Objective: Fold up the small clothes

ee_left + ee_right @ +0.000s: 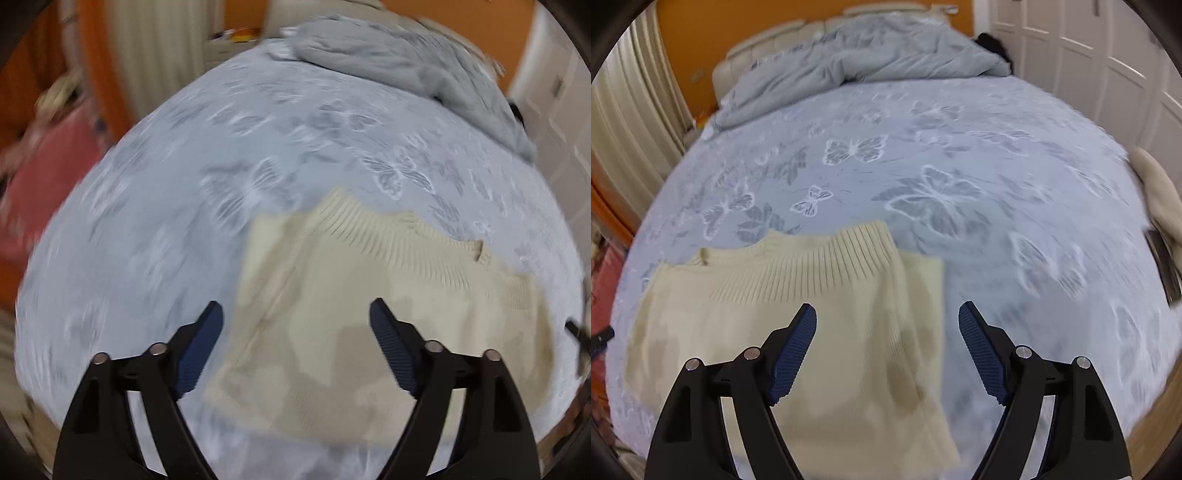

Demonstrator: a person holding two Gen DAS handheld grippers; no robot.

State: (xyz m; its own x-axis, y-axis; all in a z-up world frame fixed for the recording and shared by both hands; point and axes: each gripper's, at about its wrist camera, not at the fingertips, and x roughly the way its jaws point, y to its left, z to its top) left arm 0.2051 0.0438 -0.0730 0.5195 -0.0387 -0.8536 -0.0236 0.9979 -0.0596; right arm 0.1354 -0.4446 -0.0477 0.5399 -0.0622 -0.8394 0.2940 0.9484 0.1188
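Note:
A cream knitted sweater (351,317) lies partly folded on the pale blue butterfly bedsheet (184,184), its ribbed hem toward the far side. It also shows in the right wrist view (812,325). My left gripper (297,314) is open and empty, hovering above the sweater's left edge. My right gripper (887,314) is open and empty, hovering above the sweater's right edge, where a sleeve (919,332) is folded in. The tip of the other gripper shows at the far right of the left wrist view (576,332).
A crumpled grey-blue duvet (857,62) is heaped at the head of the bed. A cream garment (1160,195) lies at the bed's right edge beside white wardrobe doors (1108,74). Something pink (44,184) lies off the bed's left side.

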